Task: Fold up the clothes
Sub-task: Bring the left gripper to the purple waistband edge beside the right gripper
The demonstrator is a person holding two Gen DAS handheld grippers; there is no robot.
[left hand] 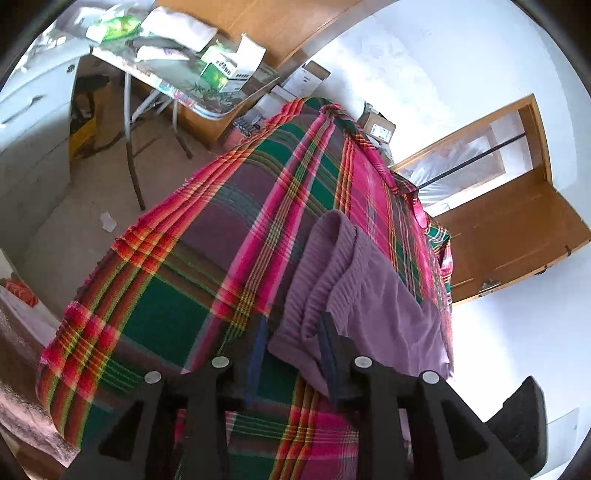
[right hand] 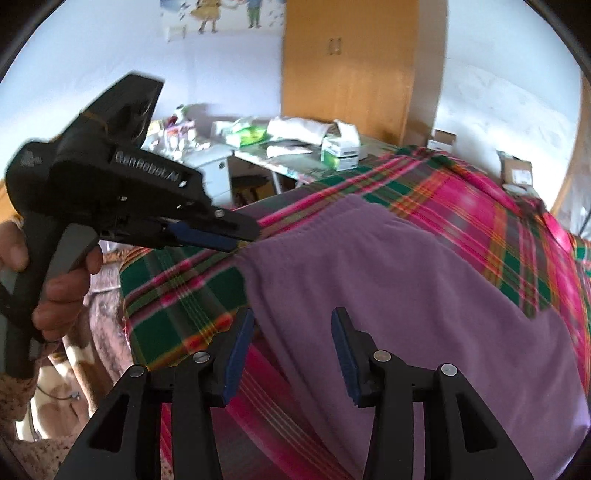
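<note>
Left wrist view: The left gripper stands with its two blue-padded fingers parted. A corner of the purple garment lies against the inner face of the right-hand finger. The jaws have a clear gap and clamp nothing. The purple garment lies flat on the plaid blanket, toward the blanket's right edge, with its ribbed hem turned away from the camera. The blanket covers a bed. Beyond the far end of the bed stand a folding table loaded with boxes and bags, a wooden wardrobe, and cardboard boxes against the white wall. A wooden door is at the right.

Right wrist view: The right gripper hovers over the near part of the purple garment, its jaws wide apart and holding nothing. The garment lies spread across the plaid blanket, reaching to the blanket's near edge. The left gripper enters from the left, held by a hand on its handle. Its tips touch the garment's far left corner. From this angle, the jaw spacing cannot be determined. The folding table and wooden wardrobe stand behind the bed.
</note>
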